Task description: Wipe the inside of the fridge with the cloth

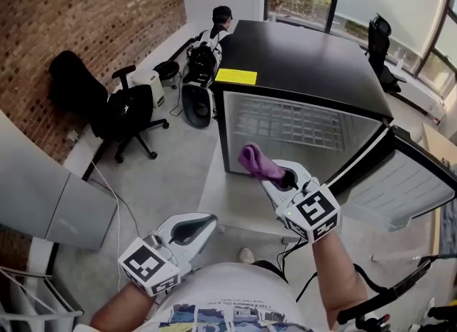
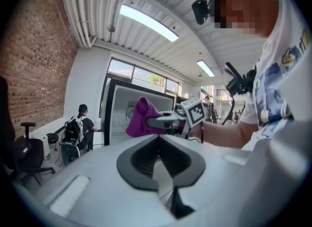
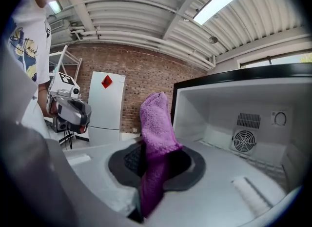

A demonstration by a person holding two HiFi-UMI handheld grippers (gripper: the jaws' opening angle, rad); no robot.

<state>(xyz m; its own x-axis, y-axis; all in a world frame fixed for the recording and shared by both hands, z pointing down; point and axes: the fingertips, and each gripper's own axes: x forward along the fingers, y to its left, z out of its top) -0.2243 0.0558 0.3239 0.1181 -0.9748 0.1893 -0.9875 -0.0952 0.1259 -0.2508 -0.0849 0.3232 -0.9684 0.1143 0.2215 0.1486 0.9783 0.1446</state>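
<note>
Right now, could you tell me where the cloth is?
The cloth sits pinched in the right gripper, centre of the head view, in front of the open fridge.

Grey floor (image 1: 168,173), bare concrete. Standing on it:
- fridge (image 1: 307,59), centre-far, black; its door (image 1: 407,180) swung open to the right; yellow sheet (image 1: 235,76) on its top.
- office chair (image 1: 121,113), black, left.
- second chair (image 1: 378,41), far right.
- cable (image 1: 114,195), white, near left.

left tongs (image 1: 208,219) closed, held low; right tongs (image 1: 271,175) extended, clamping cloth (image 1: 253,160).
</note>
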